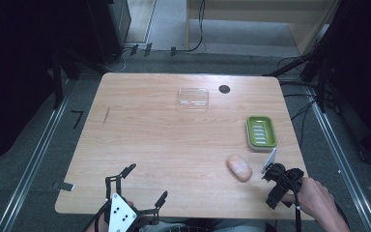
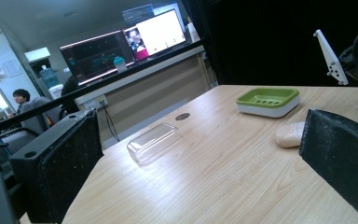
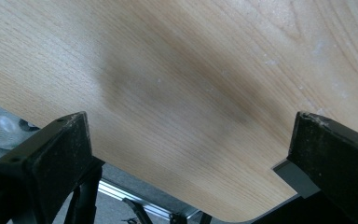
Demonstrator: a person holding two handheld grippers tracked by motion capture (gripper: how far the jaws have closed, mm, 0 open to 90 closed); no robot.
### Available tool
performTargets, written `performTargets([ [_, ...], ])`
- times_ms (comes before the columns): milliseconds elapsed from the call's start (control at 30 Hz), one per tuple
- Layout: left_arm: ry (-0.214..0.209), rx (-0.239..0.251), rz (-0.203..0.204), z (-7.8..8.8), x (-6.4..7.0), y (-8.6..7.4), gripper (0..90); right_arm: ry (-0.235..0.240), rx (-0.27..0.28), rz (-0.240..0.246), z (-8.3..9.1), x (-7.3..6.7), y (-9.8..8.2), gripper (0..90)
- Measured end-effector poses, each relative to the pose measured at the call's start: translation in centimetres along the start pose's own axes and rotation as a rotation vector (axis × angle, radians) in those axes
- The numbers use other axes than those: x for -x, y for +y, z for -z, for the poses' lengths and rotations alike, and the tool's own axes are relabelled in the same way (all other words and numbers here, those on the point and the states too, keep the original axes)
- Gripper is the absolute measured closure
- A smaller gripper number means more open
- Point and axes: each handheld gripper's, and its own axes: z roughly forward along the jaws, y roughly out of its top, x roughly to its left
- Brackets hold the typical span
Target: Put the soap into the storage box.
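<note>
Things on the worktop (image 1: pixel 164 145)
Soap (image 1: pixel 239 167) sits near the right gripper (image 1: pixel 281 186); soap dish (image 1: pixel 262 131) behind it; clear lid (image 1: pixel 192 97) far back.

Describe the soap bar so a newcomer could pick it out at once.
Start at the wooden table and go to its near right part, beside the right gripper. The soap bar lies bare on the wood just before the green soap dish: a pale peach oval.

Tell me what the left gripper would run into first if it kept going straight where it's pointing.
Probably the clear plastic lid: in the left gripper view it lies nearest the line between the open jaws of the left gripper. Depth is hard to judge, so it could pass beside it.
</note>
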Motion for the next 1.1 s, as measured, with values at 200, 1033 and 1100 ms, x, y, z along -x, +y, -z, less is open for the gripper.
performTargets([
  [200,-0.003,0.001,-0.005,0.0,0.1,0.0,0.0,0.0,0.002,-0.004,0.1,-0.2,-0.1,0.0],
  [1033,-0.011,0.002,-0.005,-0.3,0.1,0.1,0.0,-0.011,0.048,0.022,1.8,-1.3,0.5,0.0],
  [1100,-0.013,0.003,-0.006,-0.4,0.1,0.1,0.0,-0.01,0.053,0.023,1.9,-1.5,0.7,0.0],
])
